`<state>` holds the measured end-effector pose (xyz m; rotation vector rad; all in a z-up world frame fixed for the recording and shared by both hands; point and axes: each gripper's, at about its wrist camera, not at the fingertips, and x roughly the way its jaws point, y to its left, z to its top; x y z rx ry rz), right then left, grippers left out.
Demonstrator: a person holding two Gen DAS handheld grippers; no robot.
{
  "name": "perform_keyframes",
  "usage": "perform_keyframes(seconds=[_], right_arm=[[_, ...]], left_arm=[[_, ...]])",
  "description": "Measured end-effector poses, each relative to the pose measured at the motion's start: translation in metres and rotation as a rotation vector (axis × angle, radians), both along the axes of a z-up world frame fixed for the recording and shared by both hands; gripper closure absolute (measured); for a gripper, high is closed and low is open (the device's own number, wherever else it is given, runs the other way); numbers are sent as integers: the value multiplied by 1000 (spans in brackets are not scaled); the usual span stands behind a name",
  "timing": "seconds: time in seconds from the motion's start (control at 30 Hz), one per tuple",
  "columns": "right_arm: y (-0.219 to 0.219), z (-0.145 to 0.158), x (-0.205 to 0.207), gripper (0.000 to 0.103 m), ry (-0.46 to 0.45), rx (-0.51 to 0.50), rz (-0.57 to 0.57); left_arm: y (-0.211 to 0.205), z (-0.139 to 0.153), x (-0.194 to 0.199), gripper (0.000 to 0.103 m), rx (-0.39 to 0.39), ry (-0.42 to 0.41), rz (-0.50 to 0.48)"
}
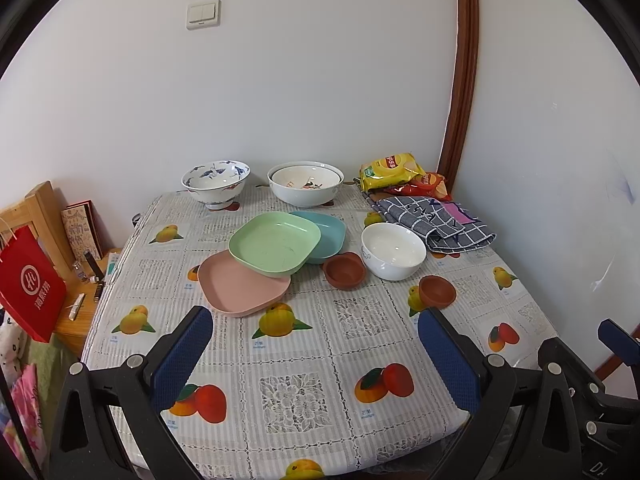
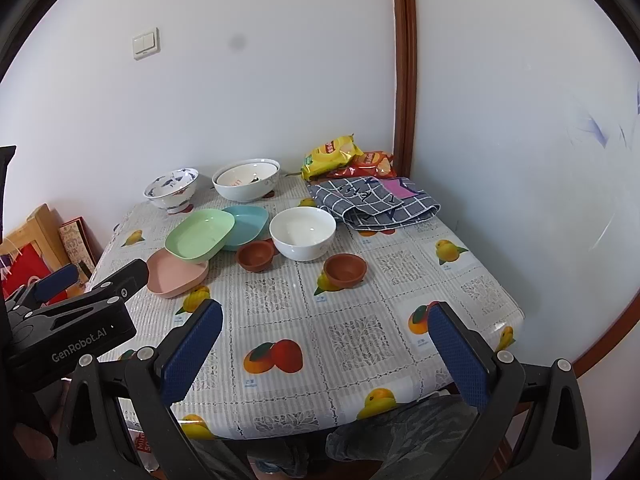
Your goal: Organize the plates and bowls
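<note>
Three square plates overlap mid-table: a green plate (image 1: 275, 242) (image 2: 199, 234) rests on a pink plate (image 1: 240, 289) (image 2: 174, 274) and a blue plate (image 1: 326, 232) (image 2: 246, 220). A plain white bowl (image 1: 393, 250) (image 2: 302, 232) and two small brown bowls (image 1: 344, 270) (image 1: 437, 291) (image 2: 256, 255) (image 2: 345, 270) sit to their right. A blue-patterned bowl (image 1: 216, 182) (image 2: 172, 187) and nested white bowls (image 1: 306, 182) (image 2: 246, 179) stand at the back. My left gripper (image 1: 316, 320) and right gripper (image 2: 326, 316) are open and empty over the table's near edge.
Snack bags (image 1: 390, 170) (image 2: 332, 152) and a checked grey cloth (image 1: 436, 220) (image 2: 376, 202) lie at the back right corner. A red bag (image 1: 30, 284) and a wooden side table (image 1: 76, 320) stand left of the table. Walls close the back and right.
</note>
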<state>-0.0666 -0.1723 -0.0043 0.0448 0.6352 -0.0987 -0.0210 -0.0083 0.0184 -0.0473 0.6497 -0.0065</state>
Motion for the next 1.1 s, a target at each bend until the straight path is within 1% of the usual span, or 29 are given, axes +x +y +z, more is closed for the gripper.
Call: perform_keyframes(seconds=[0.4,0.63,0.77,0.97,1.1], right_arm=[[0,2,5,2,-7,-9,-11],[0,2,10,2,-8,-1,4],[-1,2,18,2,-9,10,3],[7,-6,43,2,13,-17,29],[8,-10,61,3,29,23,50]], left_arm=[[0,-3,6,0,5,4,-6],[1,-7,17,0,-14,13,-5],[0,-12,30,0,-9,36,0],[7,-19,55,0,-30,69,10],[15,-25,75,2,-28,105,21]])
